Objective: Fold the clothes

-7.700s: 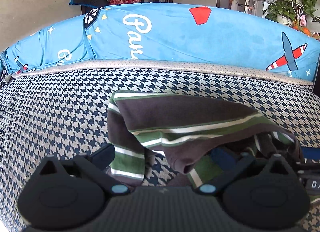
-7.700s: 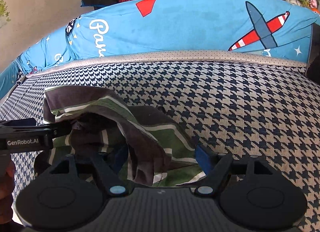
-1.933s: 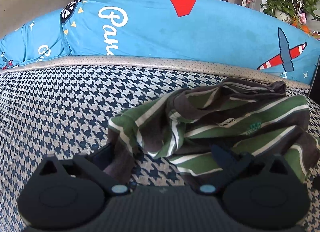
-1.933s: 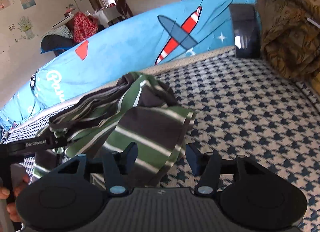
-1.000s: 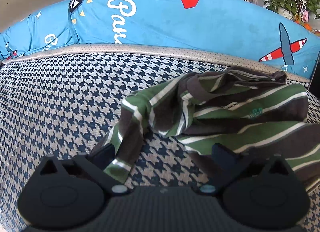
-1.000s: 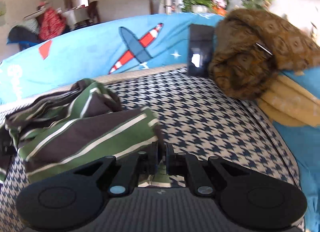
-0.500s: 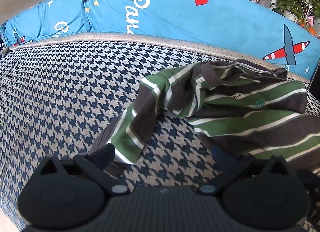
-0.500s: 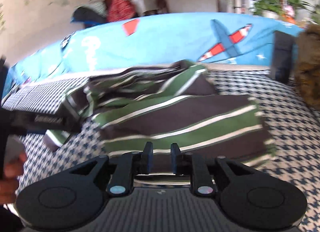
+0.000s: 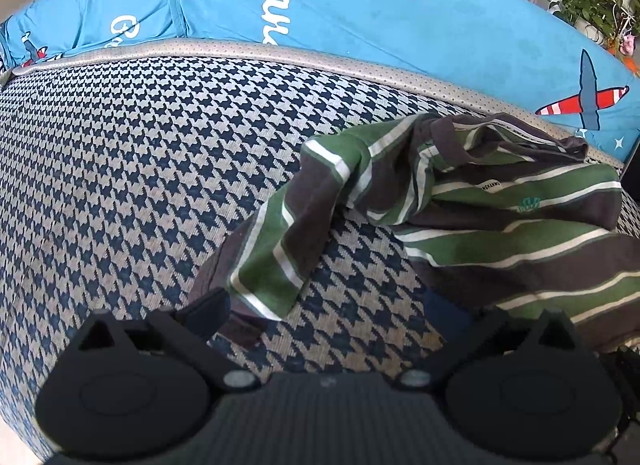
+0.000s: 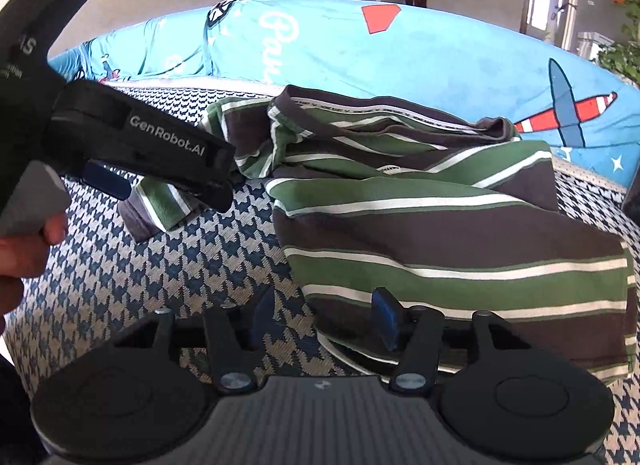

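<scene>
While the striped shirt (image 10: 440, 233) lies half-gathered on the houndstooth cushion (image 9: 120, 185), the fold looks only partly done: its body sits as a fairly flat doubled panel, but the collar end beyond it is bunched and one sleeve (image 9: 276, 249) trails loose to the side. The right gripper (image 10: 324, 317) hovers at the near hem with its jaws part-open, having just been opening; the hem's corner lies between the fingers, the right finger over the cloth and the left over bare cushion, and neither pad presses on it. The left gripper (image 9: 324, 305) stands wide, with the sleeve's end just ahead of and against its left finger, ungripped, and the body's edge ahead of its right finger. Left to do, by my reckoning: tuck that sleeve in, smooth the collar, and fold the panel over again.
</scene>
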